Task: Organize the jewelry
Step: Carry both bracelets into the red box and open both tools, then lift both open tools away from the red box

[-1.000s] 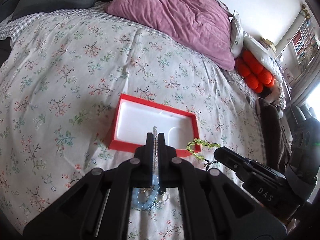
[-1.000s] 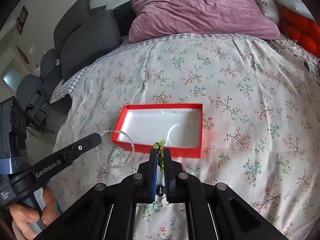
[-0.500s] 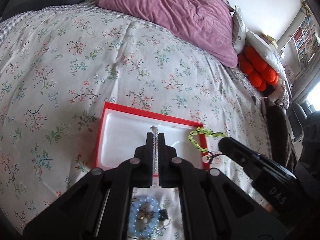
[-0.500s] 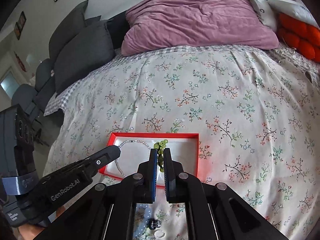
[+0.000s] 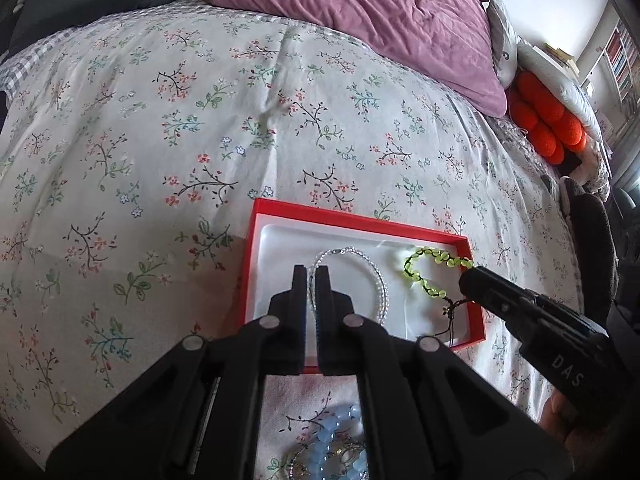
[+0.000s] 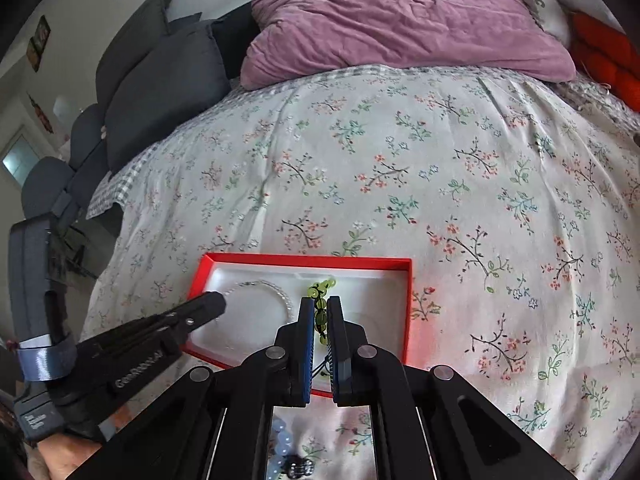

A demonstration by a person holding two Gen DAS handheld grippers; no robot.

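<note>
So both tools are down over the red box (image 5: 356, 222) sitting on the bed (image 5: 180, 128), the one with the flowery sheet. The box has a white moulded liner inside.

The left tool (image 5: 311, 276) has its jaws pinched together on a clear bead bracelet (image 5: 378, 280); one side of the loop runs up between the two fingers and the rest of the ring lies on the white liner, in the left half of the box. From the right wrist view the same bracelet shows as a pale arc beside the left tool's tip.

The right tool (image 6: 319, 312) is clamped on a green bead bracelet (image 5: 424, 276) with a dark cord. Its beads curl out past the fingertips, over the middle-right part of the liner, and the dark cord ends trail down toward the near red rim. Can't tell for sure if the green loop is fully resting on the liner or a bit lifted.

Just in front of the box, on the sheet on the near side, there's a pile with a pale blue bead bracelet (image 5: 340, 448) and some small metal-looking bits, mostly hidden behind the tool bodies
</note>
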